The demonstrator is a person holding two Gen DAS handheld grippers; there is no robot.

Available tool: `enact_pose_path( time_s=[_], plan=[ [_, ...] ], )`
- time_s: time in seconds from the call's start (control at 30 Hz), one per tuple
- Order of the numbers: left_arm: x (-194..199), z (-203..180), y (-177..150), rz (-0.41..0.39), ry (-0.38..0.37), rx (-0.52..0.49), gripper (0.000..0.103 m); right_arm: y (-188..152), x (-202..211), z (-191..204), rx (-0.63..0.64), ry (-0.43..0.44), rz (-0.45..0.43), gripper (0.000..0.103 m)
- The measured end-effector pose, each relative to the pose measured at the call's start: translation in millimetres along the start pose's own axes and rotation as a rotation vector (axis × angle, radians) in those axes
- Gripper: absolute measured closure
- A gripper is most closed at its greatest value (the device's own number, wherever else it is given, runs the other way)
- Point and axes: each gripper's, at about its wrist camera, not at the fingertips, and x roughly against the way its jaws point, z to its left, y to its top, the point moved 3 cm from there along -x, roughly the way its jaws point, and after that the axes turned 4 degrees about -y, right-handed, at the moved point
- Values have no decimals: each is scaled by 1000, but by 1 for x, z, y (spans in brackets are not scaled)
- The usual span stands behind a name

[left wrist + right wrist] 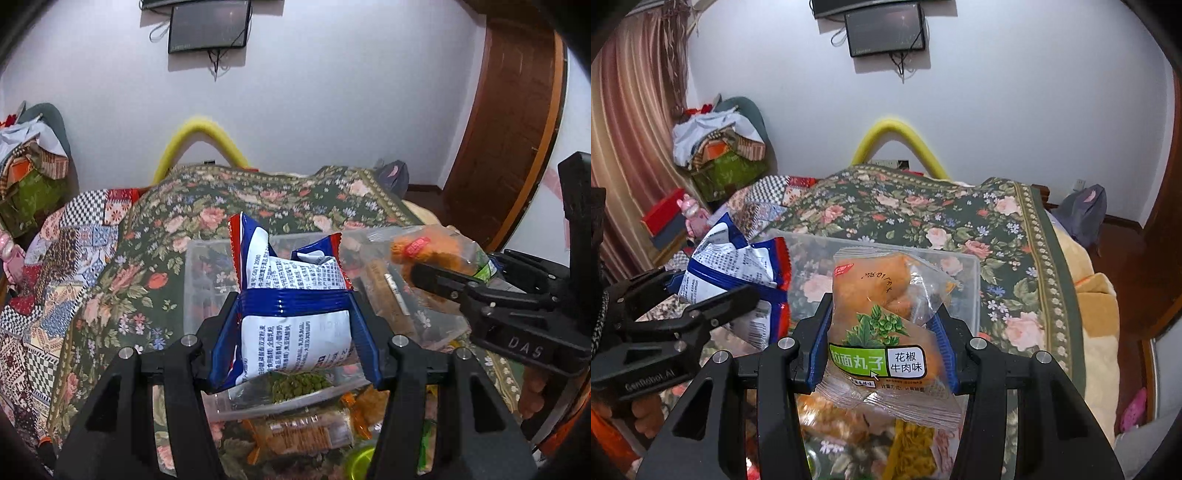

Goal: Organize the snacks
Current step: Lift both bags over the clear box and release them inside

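Note:
My left gripper (pixel 295 306) is shut on a blue, white and red snack bag (pixel 295 291) and holds it above a clear plastic bin (pixel 207 258). My right gripper (pixel 882 314) is shut on a clear packet of orange snack balls with a green label (pixel 882 317), held over the same bin (pixel 964 266). The right gripper and its packet also show at the right of the left wrist view (pixel 439 254). The left gripper with the blue bag shows at the left of the right wrist view (pixel 735 273).
The bin sits on a floral blanket (pixel 236 206) over a bed. Loose snack packets (pixel 306 432) lie below the grippers. A patchwork cloth (pixel 74 236) lies at the left, a wooden door (pixel 509 122) at the right, a yellow foam arch (pixel 199 129) behind.

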Motion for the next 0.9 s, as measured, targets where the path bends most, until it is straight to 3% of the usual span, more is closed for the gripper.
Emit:
enact_pose_path(
  time_s=[0.33, 0.57, 0.7, 0.9],
  plan=[
    [-39, 14, -7, 81, 10, 34, 46, -11, -46, 5, 46, -1, 132, 58],
    [-57, 17, -14, 111, 35, 66, 44, -16, -57, 5, 44, 14, 169, 55],
    [-55, 16, -12, 103, 52, 62, 44, -17, -56, 3, 32, 19, 175, 52],
    [-25, 9, -5, 66, 36, 33, 42, -10, -30, 3, 52, 5, 115, 52]
  ],
)
